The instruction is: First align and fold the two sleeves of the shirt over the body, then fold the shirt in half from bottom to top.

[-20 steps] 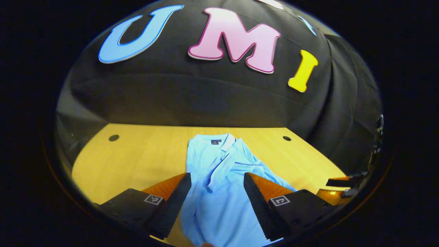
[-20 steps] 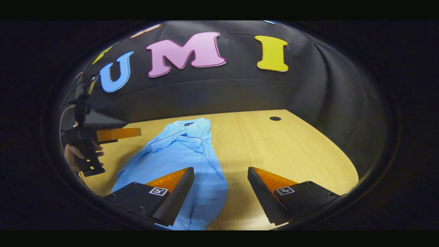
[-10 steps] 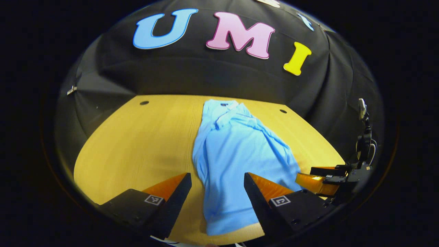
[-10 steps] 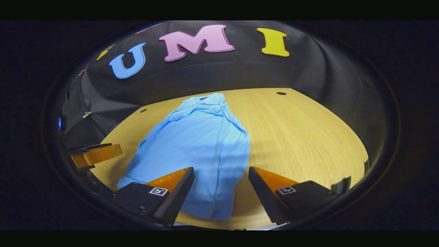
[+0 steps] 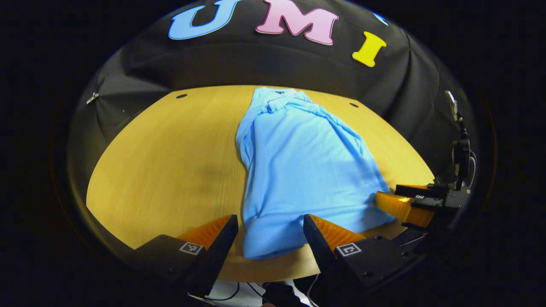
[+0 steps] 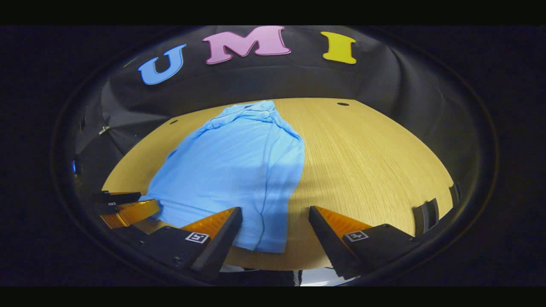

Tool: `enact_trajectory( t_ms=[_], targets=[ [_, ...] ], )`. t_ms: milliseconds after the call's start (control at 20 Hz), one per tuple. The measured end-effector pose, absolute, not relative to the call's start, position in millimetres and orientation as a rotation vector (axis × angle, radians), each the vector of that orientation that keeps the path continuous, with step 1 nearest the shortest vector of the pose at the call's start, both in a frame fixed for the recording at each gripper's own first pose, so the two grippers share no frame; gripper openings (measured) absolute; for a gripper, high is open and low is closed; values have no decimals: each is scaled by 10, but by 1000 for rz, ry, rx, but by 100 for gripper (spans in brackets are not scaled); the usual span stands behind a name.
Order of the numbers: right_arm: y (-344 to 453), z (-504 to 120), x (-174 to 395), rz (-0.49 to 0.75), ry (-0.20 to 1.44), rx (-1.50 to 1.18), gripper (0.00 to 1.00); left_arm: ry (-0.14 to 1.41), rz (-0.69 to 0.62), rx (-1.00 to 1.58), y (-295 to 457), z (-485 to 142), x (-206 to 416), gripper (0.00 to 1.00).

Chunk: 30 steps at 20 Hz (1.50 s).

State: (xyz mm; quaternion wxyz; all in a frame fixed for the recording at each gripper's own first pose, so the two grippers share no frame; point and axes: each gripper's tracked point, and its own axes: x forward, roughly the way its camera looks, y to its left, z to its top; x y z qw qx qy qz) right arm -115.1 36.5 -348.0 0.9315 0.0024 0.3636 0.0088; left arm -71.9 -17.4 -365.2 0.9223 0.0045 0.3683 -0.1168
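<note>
Shirt [image 5: 298, 170] lies lengthwise on the wooden table [image 5: 170, 162] in the left gripper view, collar at the far edge, hem near. The left gripper [image 5: 269, 243] hangs above the near hem with its fingers spread apart, holding nothing. The other gripper sits low at the right, by the shirt's hem corner.

In the right gripper view, the right gripper [image 6: 275, 238] has its fingers apart and empty over the shirt's [image 6: 239, 166] near right hem corner. The left gripper [image 6: 123, 207] shows at the left edge, beside the cloth.

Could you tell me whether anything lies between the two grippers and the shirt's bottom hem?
Nothing visible does. The light blue polo shirt lies alone on the wooden table, its hem facing the open left gripper and open right gripper.
</note>
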Motion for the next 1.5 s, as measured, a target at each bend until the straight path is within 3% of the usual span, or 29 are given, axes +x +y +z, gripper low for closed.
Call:
enact_trajectory(
  t_ms=[50, 150, 200, 300, 350, 400, 450, 500, 600, 750, 800, 1150, 1200, 1400, 1450, 1500],
  targets=[
    [362, -3462, -1158, 16, 742, -27, 92, 728, -240, 52, -179, -3629, -694, 98],
    [428, -3500, -1144, 11, 750, -15, 94, 705, -257, 106, -247, -3636, -697, 96],
    [443, -3473, -1147, 12, 752, -1, 88, 722, -255, 100, -268, -3649, -718, 93],
    [488, -3502, -1072, 21, 751, 12, 65, 724, -246, 81, -290, -3633, -700, 75],
    [556, -3474, -1085, 47, 750, 30, 44, 716, -240, 72, -299, -3628, -659, 59],
    [632, -3485, -1052, 91, 754, 44, 34, 719, -230, 53, -316, -3634, -637, 44],
    [662, -3494, -1040, 123, 761, 49, 31, 724, -233, 41, -336, -3617, -640, 29],
    [602, -3524, -1033, 116, 769, 39, 37, 723, -245, 46, -346, -3610, -644, 22],
    [602, -3488, -1026, 105, 772, 90, 7, 711, -258, 69, -365, -3606, -620, 13],
    [616, -3495, -1013, 117, 786, 101, 0, 706, -255, 43, -397, -3595, -584, 2],
    [619, -3485, -1025, 117, 792, 121, 5, 706, -246, 10, -391, -3584, -582, 7],
    [598, -3246, -818, 151, 789, 120, 5, 710, -246, -55, -426, -3360, -392, 6],
    [596, -3175, -738, 153, 781, 114, 0, 699, -240, -48, -425, -3282, -306, 6],
    [617, -2885, -253, 179, 727, 126, 0, 679, -207, -85, -448, -2900, 97, 6],
    [620, -2828, -117, 186, 717, 136, 10, 664, -203, -90, -442, -2783, 238, 6],
    [615, -2761, 31, 192, 705, 144, 0, 649, -201, -96, -452, -2669, 370, 6]
  ],
)
